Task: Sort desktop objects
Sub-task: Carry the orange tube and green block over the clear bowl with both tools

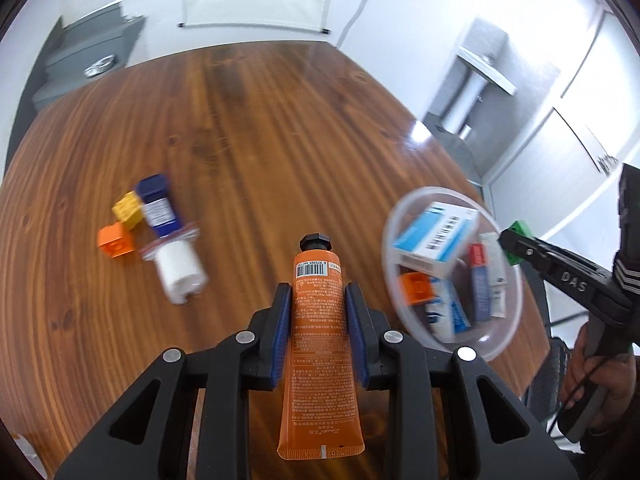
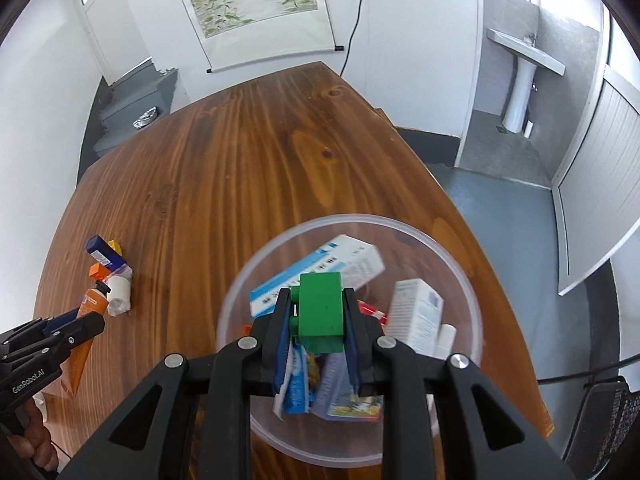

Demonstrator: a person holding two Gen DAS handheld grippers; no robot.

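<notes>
Orange tube (image 1: 318,320) pinched in left tongs (image 1: 318,304), green brick (image 2: 320,312) (chunky one) clamped in right tongs (image 2: 318,314), over clear bowl (image 2: 460,276) on wooden counter (image 2: 240,160)

Right gripper (image 1: 516,242) side: raised letters "DAS".
Left gripper (image 2: 86,312) side: white lettering "GenRobot.AI".
Orange tube (image 1: 318,320) back: barcode sticker near the cap, digits too blurred to be sure; dense small print below, unreadable.
Boxes in clear bowl (image 2: 256,272): print and barcode, illegible.
</notes>
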